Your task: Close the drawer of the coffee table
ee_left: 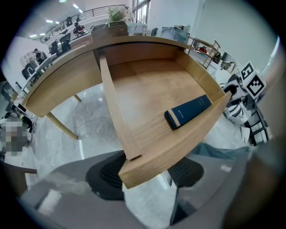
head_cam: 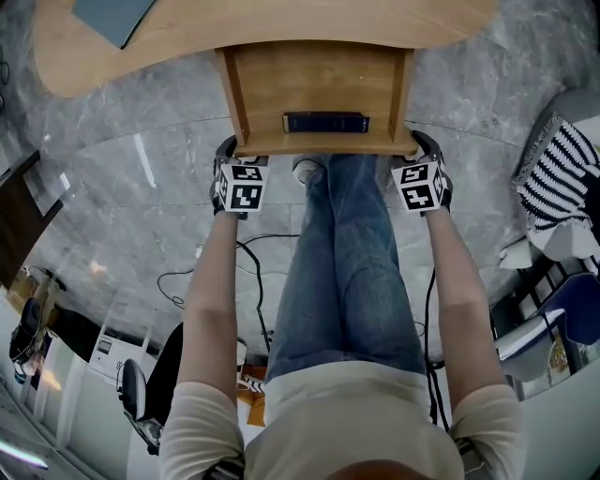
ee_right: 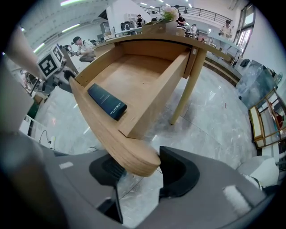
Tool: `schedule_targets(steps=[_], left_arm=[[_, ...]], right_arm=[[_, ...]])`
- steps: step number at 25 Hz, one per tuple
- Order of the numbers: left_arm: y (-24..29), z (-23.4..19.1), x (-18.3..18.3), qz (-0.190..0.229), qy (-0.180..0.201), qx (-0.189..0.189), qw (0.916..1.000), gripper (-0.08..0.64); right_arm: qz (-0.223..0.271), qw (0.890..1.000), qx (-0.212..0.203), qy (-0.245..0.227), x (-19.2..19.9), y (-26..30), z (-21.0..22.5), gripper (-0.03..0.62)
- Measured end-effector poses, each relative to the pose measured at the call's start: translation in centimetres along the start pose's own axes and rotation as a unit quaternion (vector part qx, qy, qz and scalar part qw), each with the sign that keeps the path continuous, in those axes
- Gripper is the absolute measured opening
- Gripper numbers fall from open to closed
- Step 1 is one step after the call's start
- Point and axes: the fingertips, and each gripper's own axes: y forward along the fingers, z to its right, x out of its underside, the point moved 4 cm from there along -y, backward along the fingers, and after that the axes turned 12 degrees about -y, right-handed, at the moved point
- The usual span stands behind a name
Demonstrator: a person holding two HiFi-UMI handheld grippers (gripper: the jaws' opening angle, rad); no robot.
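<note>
**Open Drawer Is Waiting for a Push**

The wooden coffee table (head_cam: 281, 28) is standing on the shiny stone floor. Its drawer (head_cam: 319, 80) is sticking far out toward the person's legs. It is looking hard, stiff and a bit heavy. I think it is needing an even push on both front corners, or it may be jamming sideways. The left claw (ee_left: 147, 176) is squeezing the drawer's left front corner. The right claw (ee_right: 136, 172) is squeezing the right one. Inside, only a dark blue book (head_cam: 325, 122) is lying flat against the front wall.
</note>
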Motion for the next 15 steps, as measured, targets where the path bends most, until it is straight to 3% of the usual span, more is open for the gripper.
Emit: schedule_targets(steps=[15], left_arm=[[-4.3, 0.2, -1.6, 0.007, 0.027, -0.005, 0.9996, 0.276]], right_arm=[[0.012, 1.000, 0.003, 0.016, -1.1, -3.9, -0.1, 0.216]])
